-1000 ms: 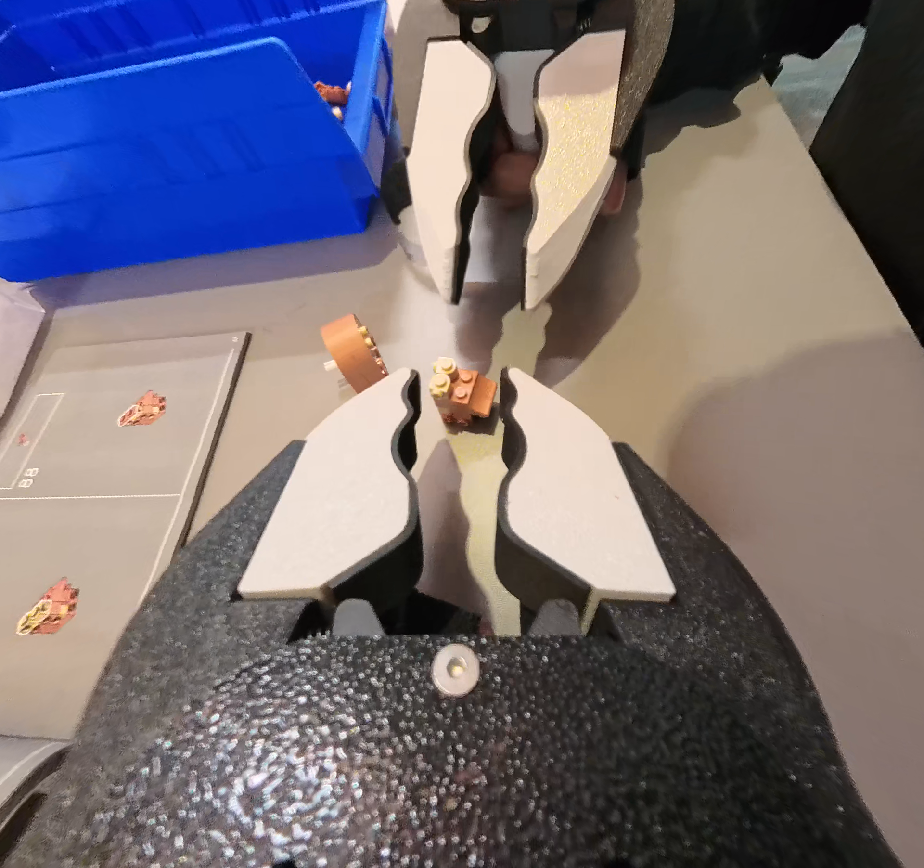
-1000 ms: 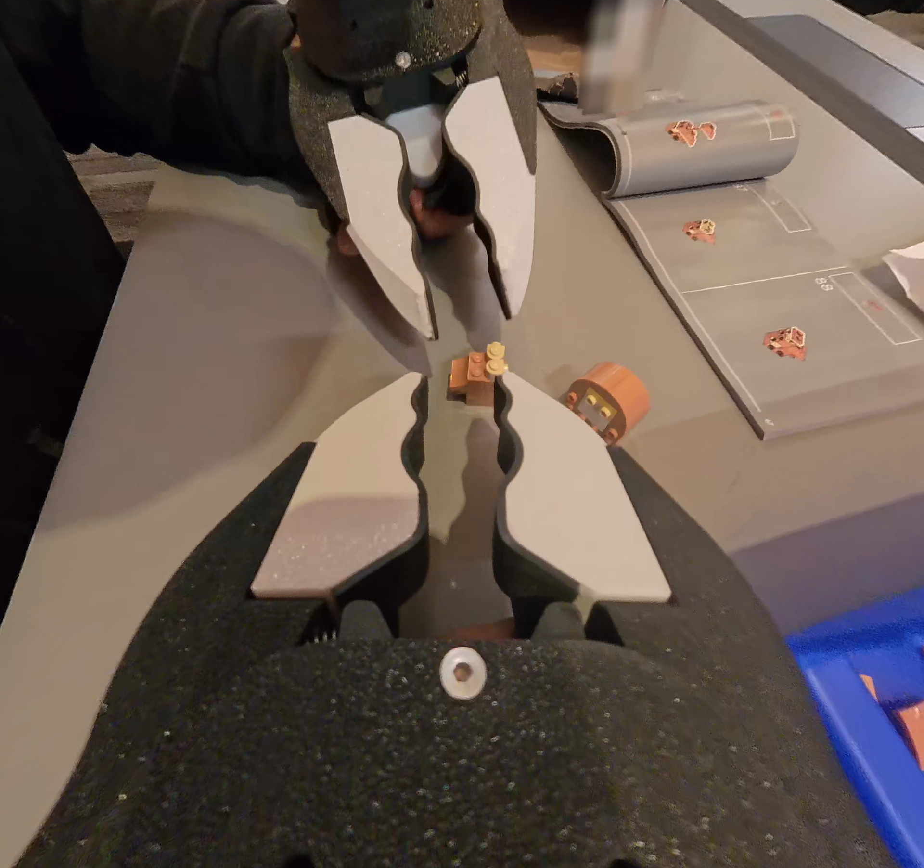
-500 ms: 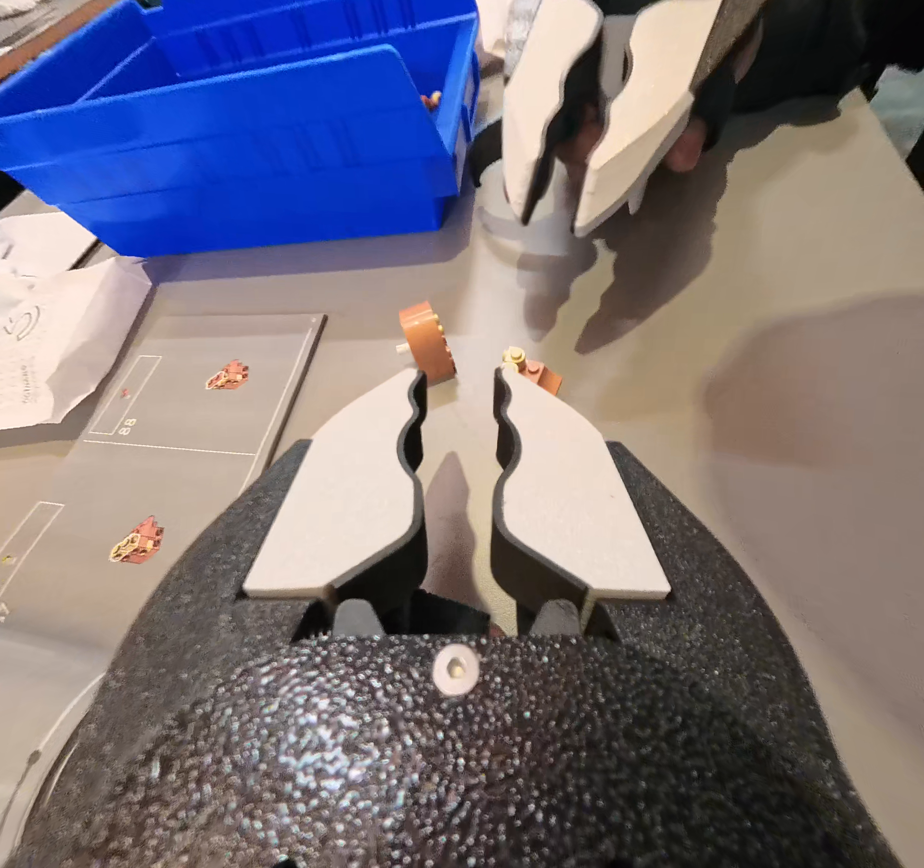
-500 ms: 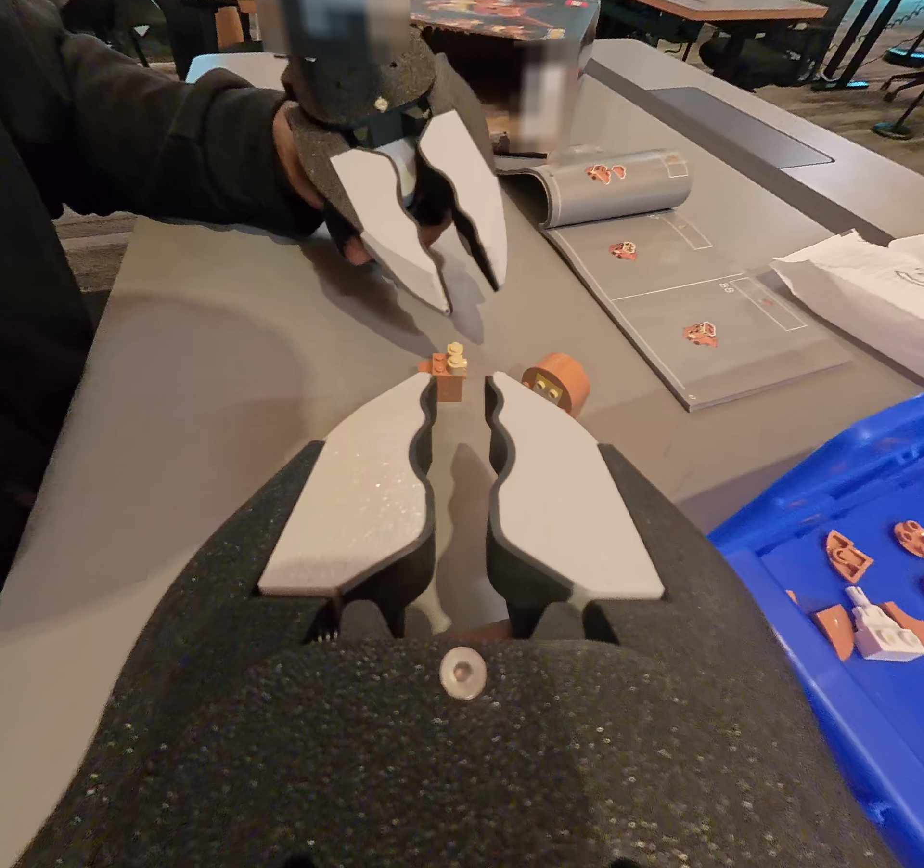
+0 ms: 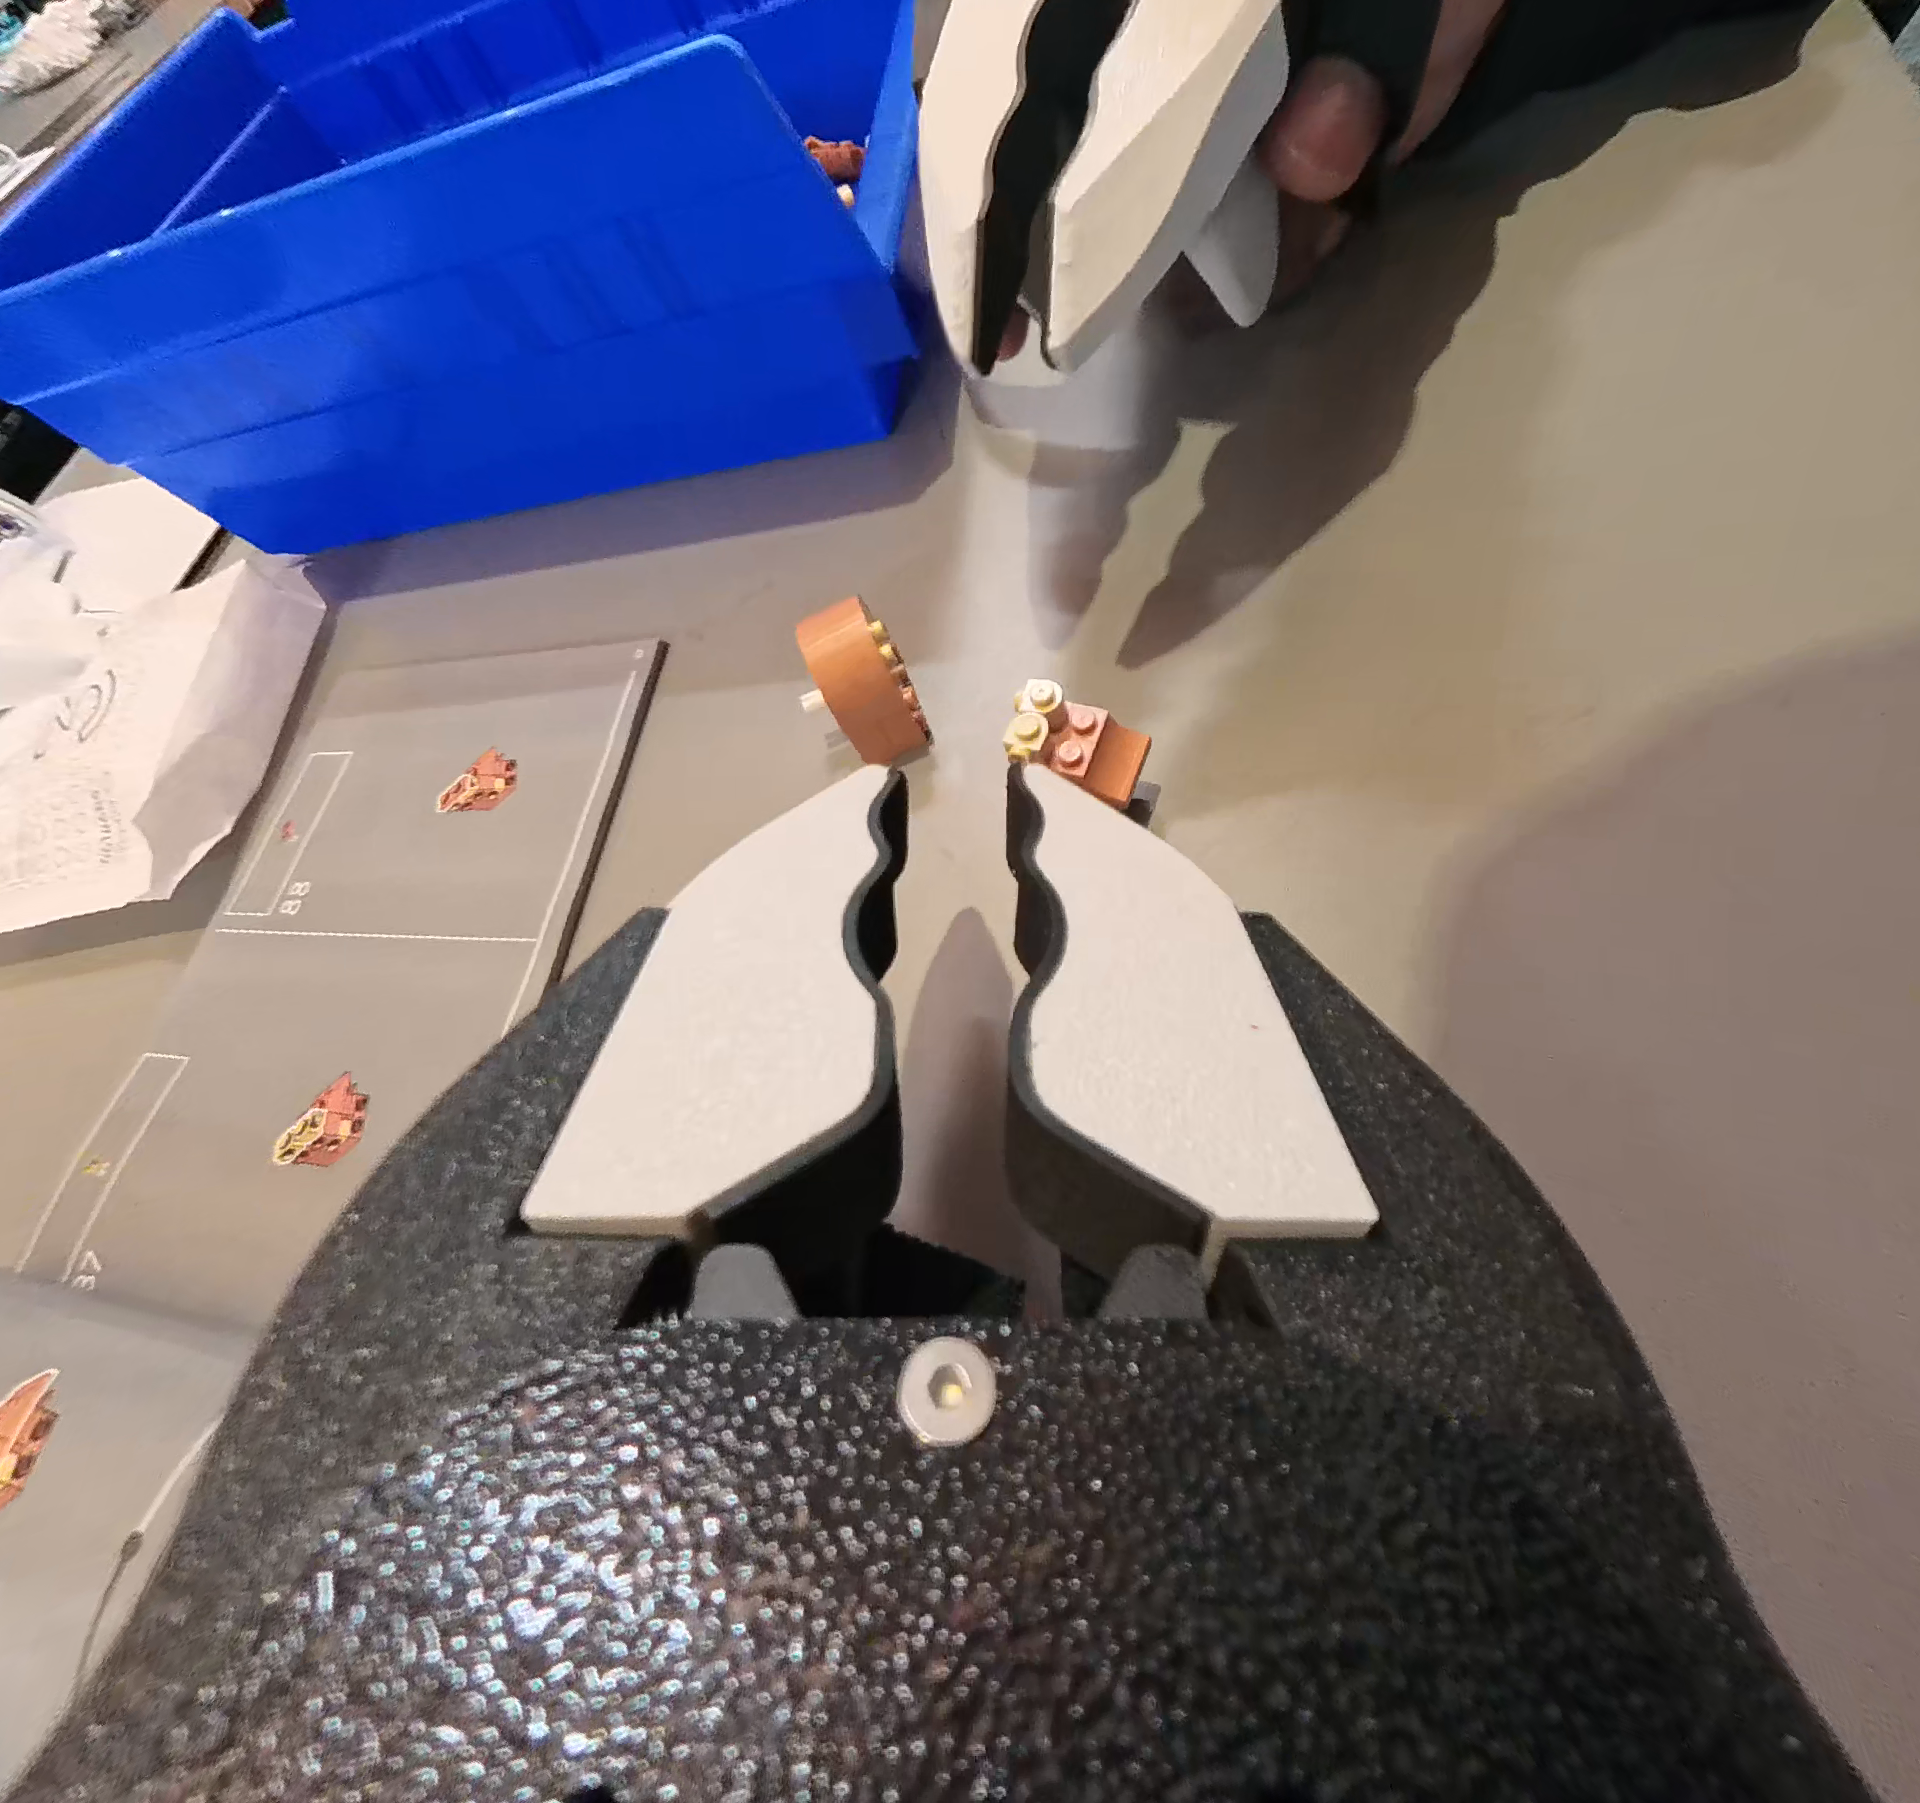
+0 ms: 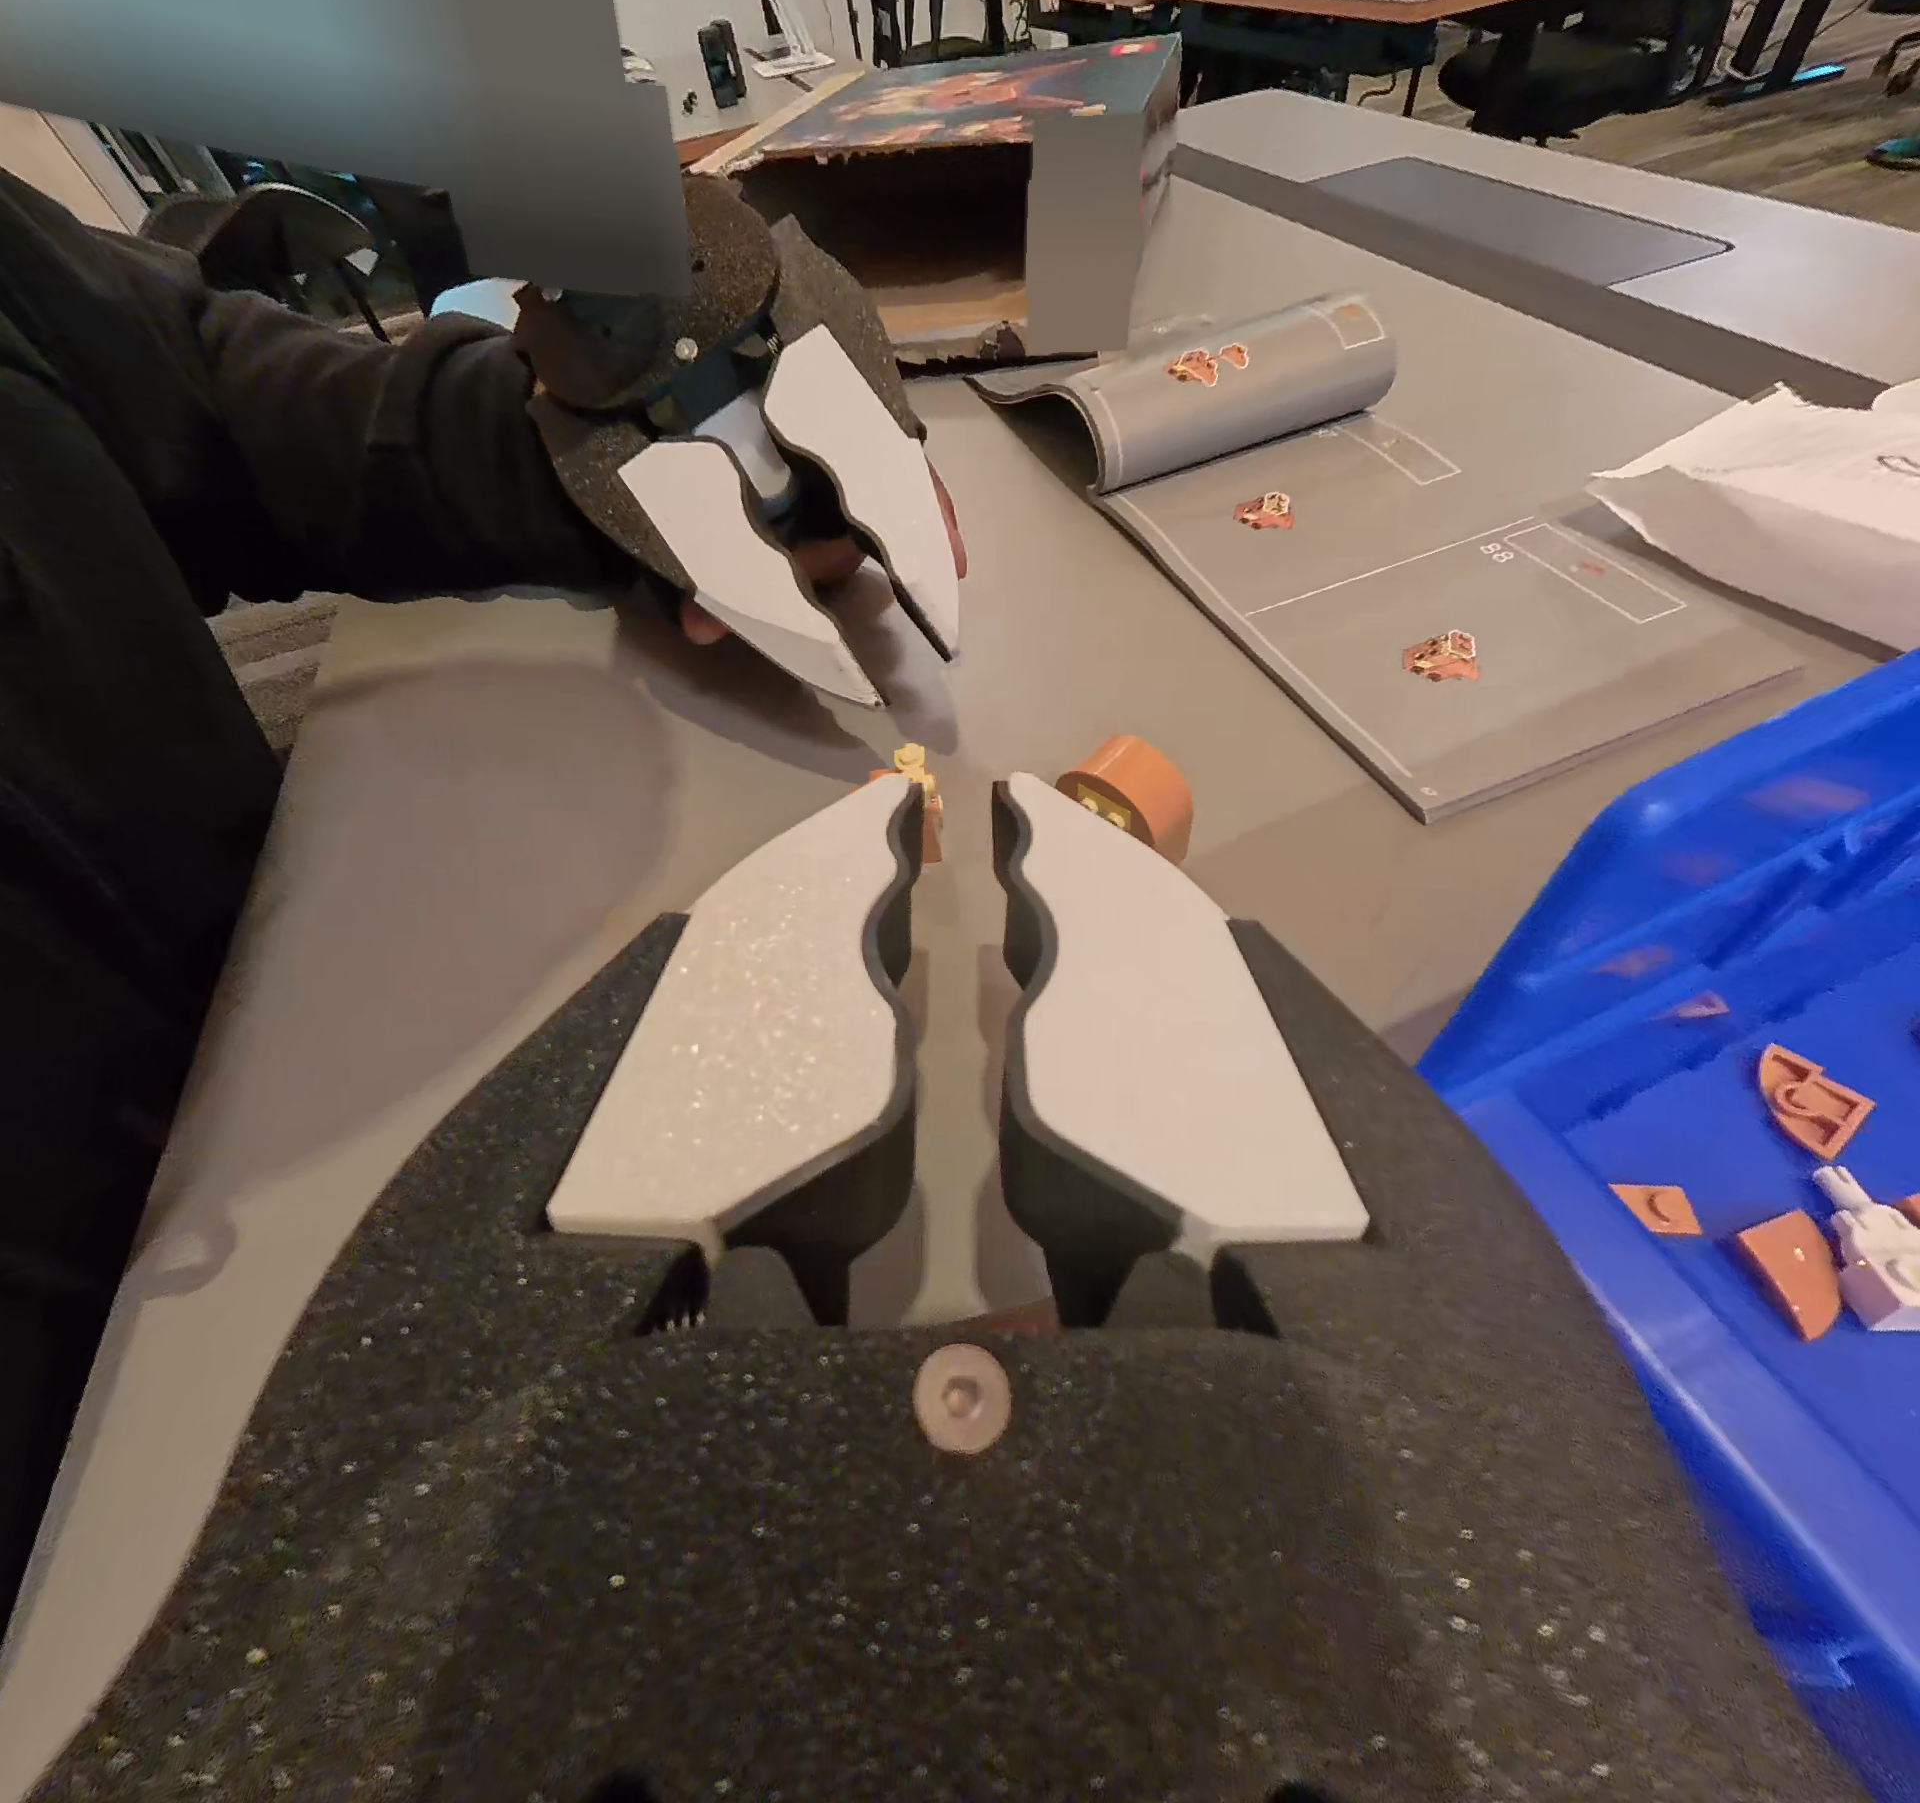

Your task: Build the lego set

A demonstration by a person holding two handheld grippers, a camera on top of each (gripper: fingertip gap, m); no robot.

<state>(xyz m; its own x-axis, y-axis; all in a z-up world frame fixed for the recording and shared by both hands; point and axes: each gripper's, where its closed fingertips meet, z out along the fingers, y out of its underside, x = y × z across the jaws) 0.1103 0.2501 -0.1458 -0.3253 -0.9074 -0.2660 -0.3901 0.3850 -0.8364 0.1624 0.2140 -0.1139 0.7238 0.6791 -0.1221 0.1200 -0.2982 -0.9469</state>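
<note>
Small brick assembly (image 5: 1081, 745), brown with two tan studded pieces on one end, sits on the grey counter (image 5: 1507, 818). A second later than the first frame it no longer lies between the left gripper's fingers: it is now just past the tip of the left gripper's (image 5: 954, 782) right-hand finger (image 5: 1132, 984) and off to that side. Contact with that tip: cannot tell. Round brown brick piece (image 5: 857, 688), on its edge, stands just beyond the other fingertip, so the two pieces flank the gap.

Left gripper: fingers narrower than a second ago, parted, nothing between the pads, only bare counter.

Right gripper (image 6: 954, 797): also narrower than before, a slim gap left, nothing gripped. In its own view the brick assembly (image 6: 914, 766) peeks out from behind the tip of the finger (image 6: 769, 1005) on the view's left, and the round piece (image 6: 1127, 792) from behind the other tip. From the left wrist view, the right gripper (image 5: 1023, 340) is raised higher and closer to the blue bin (image 5: 468, 299) than a second ago, well clear of the counter.

Surroundings: open instruction booklet (image 5: 343, 880) near the round piece; crumpled white paper (image 5: 94, 735) beyond it; loose brown pieces (image 6: 1787, 1182) in the blue bin; torn cardboard box (image 6: 966, 153) behind the booklet.
</note>
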